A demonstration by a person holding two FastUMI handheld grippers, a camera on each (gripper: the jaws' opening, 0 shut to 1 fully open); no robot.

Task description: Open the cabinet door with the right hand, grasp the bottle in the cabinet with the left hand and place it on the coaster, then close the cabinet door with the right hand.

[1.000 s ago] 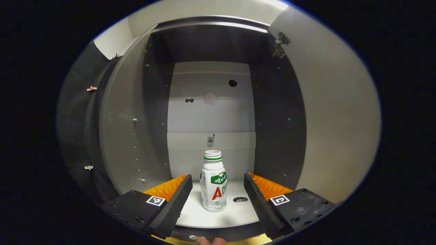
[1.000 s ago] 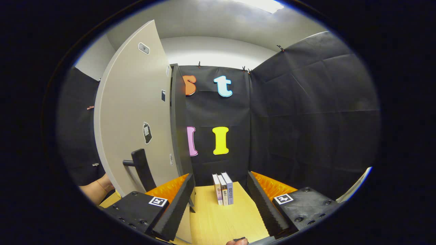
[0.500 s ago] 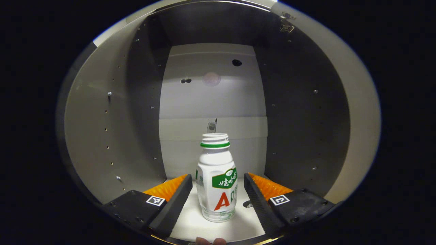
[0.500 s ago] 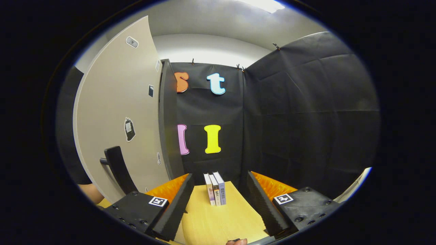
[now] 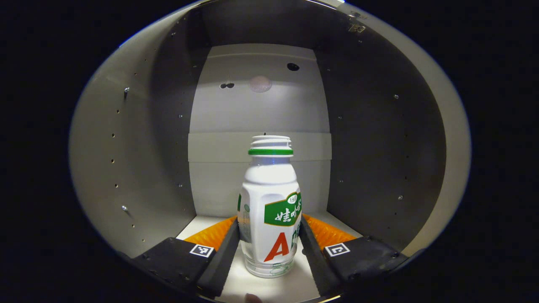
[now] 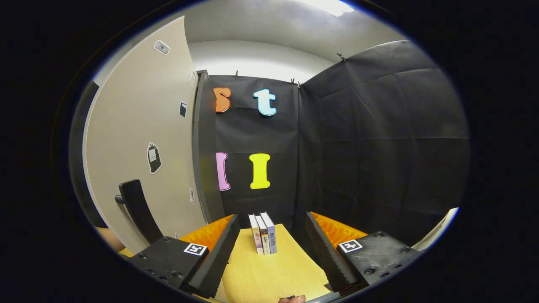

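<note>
Left gripper view, where we are: inside the cabinet (image 5: 139, 168), looking straight at the pale back panel, with dark side walls dotted with peg holes.

Left gripper view, bottle: a white plastic drink bottle (image 5: 269, 210) with a green neck ring, a green label and no cap, standing upright on the cabinet's white bottom shelf (image 5: 269, 288).

Left gripper view, left tool (image 5: 268, 248): its two fingers sit on either side of the bottle's lower body, right up against it. Looks like contact on both sides, but I honestly can't tell if they're really squeezing or just touching.

Right gripper view, cabinet door (image 6: 143, 139): pale door swung wide open, off to the left, with a few small stickers on its face.

Right gripper view, door handle (image 6: 137, 208): dark bar handle low on the door, just left of the tool and apart from it.

Right gripper view, right tool (image 6: 269, 248): fingers spread wide, nothing between them, hanging over the yellow wooden tabletop (image 6: 269, 277).

Right gripper view, books (image 6: 263, 232): three of them standing upright together at the far end of the tabletop, against the black cloth wall.
</note>
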